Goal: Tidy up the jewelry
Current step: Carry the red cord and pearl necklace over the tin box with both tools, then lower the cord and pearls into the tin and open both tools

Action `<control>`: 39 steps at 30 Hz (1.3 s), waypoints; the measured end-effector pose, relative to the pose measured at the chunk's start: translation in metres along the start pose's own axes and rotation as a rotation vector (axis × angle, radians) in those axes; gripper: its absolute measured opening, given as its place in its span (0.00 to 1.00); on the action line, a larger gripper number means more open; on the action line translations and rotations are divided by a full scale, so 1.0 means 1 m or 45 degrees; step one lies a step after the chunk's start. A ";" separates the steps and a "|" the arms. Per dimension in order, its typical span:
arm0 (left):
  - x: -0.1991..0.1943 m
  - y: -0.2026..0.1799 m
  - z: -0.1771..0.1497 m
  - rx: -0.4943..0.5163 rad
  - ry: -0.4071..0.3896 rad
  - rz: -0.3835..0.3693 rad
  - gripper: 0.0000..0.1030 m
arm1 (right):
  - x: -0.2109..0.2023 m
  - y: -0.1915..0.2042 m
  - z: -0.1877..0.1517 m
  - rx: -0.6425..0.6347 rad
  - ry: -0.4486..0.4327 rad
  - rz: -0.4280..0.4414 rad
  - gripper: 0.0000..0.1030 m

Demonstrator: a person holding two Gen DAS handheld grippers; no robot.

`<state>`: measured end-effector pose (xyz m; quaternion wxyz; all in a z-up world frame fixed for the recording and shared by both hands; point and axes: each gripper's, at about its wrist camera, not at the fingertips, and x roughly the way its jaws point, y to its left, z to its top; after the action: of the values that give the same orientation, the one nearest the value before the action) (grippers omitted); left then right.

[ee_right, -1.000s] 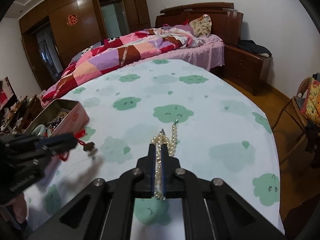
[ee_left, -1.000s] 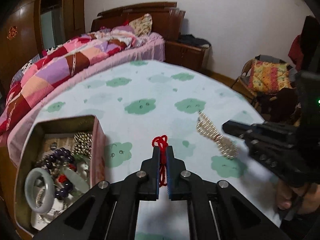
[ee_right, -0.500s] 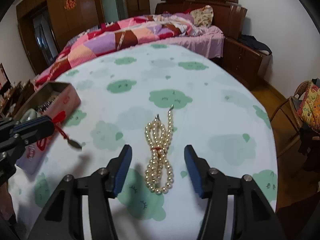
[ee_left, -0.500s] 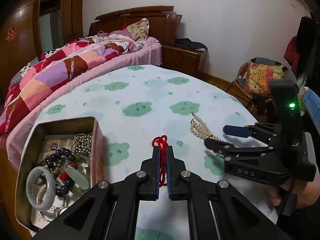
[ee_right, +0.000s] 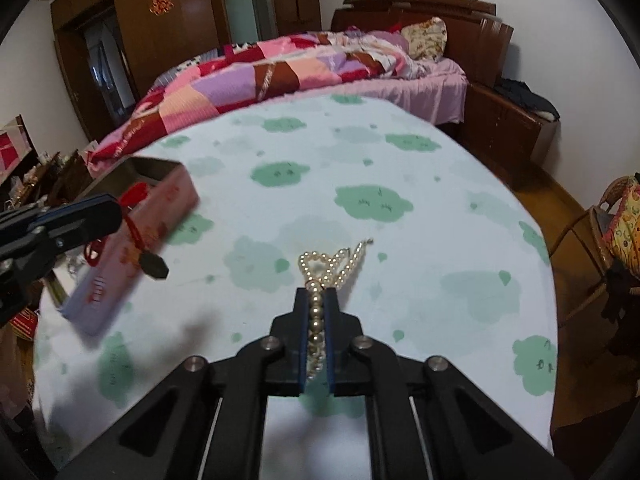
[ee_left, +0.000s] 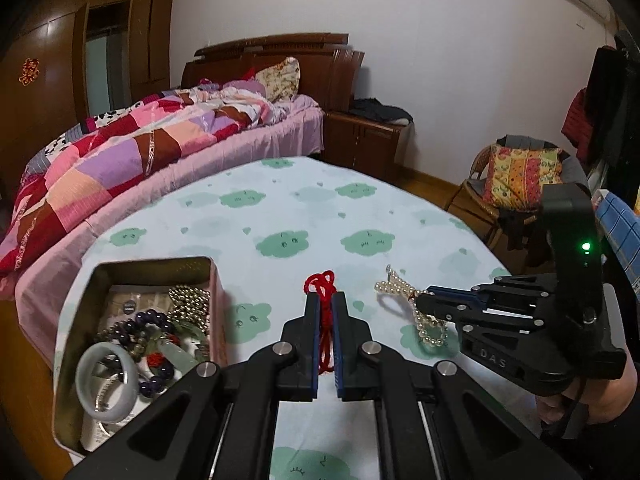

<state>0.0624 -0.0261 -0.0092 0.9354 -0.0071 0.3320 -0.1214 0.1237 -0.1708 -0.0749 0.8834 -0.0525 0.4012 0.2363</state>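
My left gripper [ee_left: 326, 300] is shut on a red cord [ee_left: 320, 282], whose loops stick out past the fingertips. In the right wrist view that cord's dark pendant [ee_right: 154, 266] hangs below the left gripper [ee_right: 108, 212], in front of the pink tin box [ee_right: 160, 216]. My right gripper [ee_right: 316, 292] has its jaws closing tight on a pearl necklace [ee_right: 332, 264]; beads fill the gap between the pads. The rest of the strand trails on the tablecloth. From the left wrist view, the right gripper [ee_left: 424, 304] sits low over the pearl necklace [ee_left: 394, 288].
The open tin box [ee_left: 218, 320] at the left holds a jade bangle [ee_left: 106, 388], dark bead bracelets [ee_left: 140, 320] and a gold bead chain [ee_left: 192, 300]. The round table wears a pale cloth with green clouds [ee_left: 280, 216]. A bed and a chair stand beyond it.
The right gripper opened, dropped the pearls flat on the cloth, then shut on them again. The left gripper rose a little with the red cord still pinched.
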 end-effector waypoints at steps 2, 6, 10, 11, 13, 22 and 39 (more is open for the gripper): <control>-0.007 0.001 0.002 -0.002 -0.018 -0.002 0.04 | -0.007 0.004 0.004 0.003 -0.023 0.015 0.09; -0.019 0.003 0.005 -0.001 -0.057 0.003 0.04 | -0.023 0.014 0.013 -0.010 -0.085 0.039 0.09; -0.031 0.008 0.008 -0.004 -0.091 0.018 0.04 | -0.037 0.025 0.024 -0.032 -0.154 0.065 0.09; -0.034 0.010 0.009 -0.006 -0.100 0.024 0.04 | -0.040 0.027 0.026 -0.036 -0.167 0.072 0.09; -0.039 0.015 0.010 -0.012 -0.115 0.036 0.04 | -0.044 0.033 0.031 -0.046 -0.199 0.087 0.09; -0.058 0.043 0.009 -0.060 -0.158 0.114 0.04 | -0.042 0.063 0.052 -0.106 -0.254 0.156 0.09; -0.068 0.104 -0.014 -0.180 -0.152 0.254 0.04 | -0.022 0.132 0.070 -0.236 -0.251 0.285 0.09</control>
<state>0.0258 0.0918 0.0123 0.9581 -0.0470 0.2824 -0.0035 0.0986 -0.0428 0.0009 0.8780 -0.0655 0.2924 0.3731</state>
